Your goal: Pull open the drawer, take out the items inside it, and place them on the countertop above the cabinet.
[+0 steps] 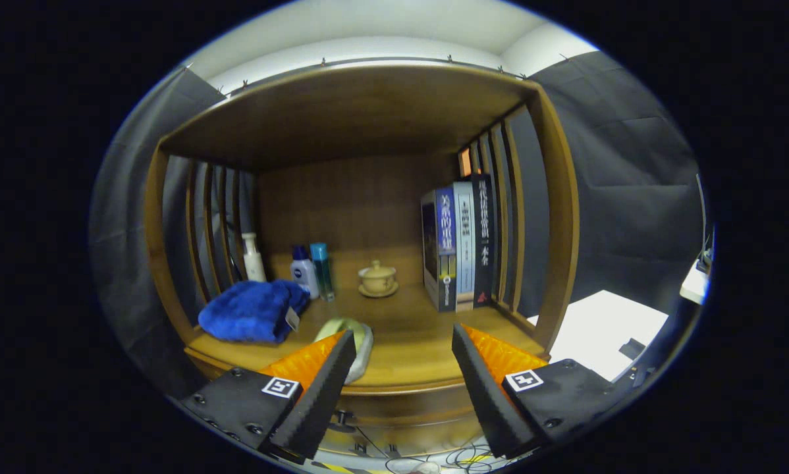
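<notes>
— Where do we stand with the tongs (pixel 404 342)?

— We see them released at the bottom centre of the frame, the two fingers spread wide with nothing between them. They hover in front of the wooden cabinet (pixel 559 217), at the front edge of its surface (pixel 421 355).

— And the things on that surface?

— Just beside the left finger, partly hidden behind it, we make out a pale green rounded item (pixel 358 332) lying near the front edge; we cannot tell what it is. At the lower left of the niche lies a folded blue towel (pixel 253 311). Behind it, toward the back wall, stand a white pump bottle (pixel 253 258), a small white bottle with a blue cap (pixel 303 270) and a slim teal bottle (pixel 322 268). At mid-frame sits a lidded cup on a saucer (pixel 377 279). To the right, a row of books (pixel 459 243) stands upright against the slatted side.

— The drawer?

— Below the front edge we see only a strip of the cabinet's front; we cannot tell whether the drawer is open.
</notes>
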The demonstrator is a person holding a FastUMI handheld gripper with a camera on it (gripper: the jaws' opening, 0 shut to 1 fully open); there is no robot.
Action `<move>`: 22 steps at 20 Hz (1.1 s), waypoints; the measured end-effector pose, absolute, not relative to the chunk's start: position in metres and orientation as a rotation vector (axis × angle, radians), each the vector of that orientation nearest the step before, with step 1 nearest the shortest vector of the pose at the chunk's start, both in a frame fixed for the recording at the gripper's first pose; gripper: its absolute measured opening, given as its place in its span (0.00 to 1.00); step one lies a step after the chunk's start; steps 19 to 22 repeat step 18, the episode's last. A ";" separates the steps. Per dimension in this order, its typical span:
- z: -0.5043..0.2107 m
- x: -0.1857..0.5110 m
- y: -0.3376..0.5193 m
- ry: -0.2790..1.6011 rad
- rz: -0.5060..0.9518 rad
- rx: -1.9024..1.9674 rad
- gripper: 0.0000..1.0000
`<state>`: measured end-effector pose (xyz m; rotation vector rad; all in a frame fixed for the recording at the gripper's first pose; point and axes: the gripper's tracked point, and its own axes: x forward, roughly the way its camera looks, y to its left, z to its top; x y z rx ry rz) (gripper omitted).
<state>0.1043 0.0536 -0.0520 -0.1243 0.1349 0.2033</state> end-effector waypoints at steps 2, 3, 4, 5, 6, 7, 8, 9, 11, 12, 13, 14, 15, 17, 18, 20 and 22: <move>-0.021 0.094 0.056 0.107 0.206 -0.114 0.98; -0.007 0.089 0.057 0.094 0.203 -0.112 0.98; 0.006 0.085 0.057 0.082 0.199 -0.112 0.98; 0.016 0.083 0.057 0.076 0.195 -0.110 0.98; 0.024 0.077 0.059 0.075 0.195 -0.106 0.98; 0.030 0.073 0.059 0.076 0.197 -0.097 0.98; 0.035 0.069 0.062 0.073 0.202 -0.086 0.98; 0.039 0.067 0.064 0.068 0.207 -0.076 0.98; 0.041 0.064 0.062 0.064 0.206 -0.075 0.98; 0.040 0.064 0.061 0.064 0.202 -0.079 0.98; 0.040 0.063 0.060 0.067 0.199 -0.083 0.98; 0.039 0.063 0.061 0.070 0.198 -0.083 0.98; 0.040 0.063 0.060 0.068 0.198 -0.082 0.98; 0.043 0.063 0.059 0.062 0.195 -0.086 0.98; 0.043 0.063 0.058 0.058 0.192 -0.090 0.98; 0.043 0.063 0.058 0.058 0.192 -0.090 0.98; 0.043 0.063 0.058 0.058 0.192 -0.090 0.98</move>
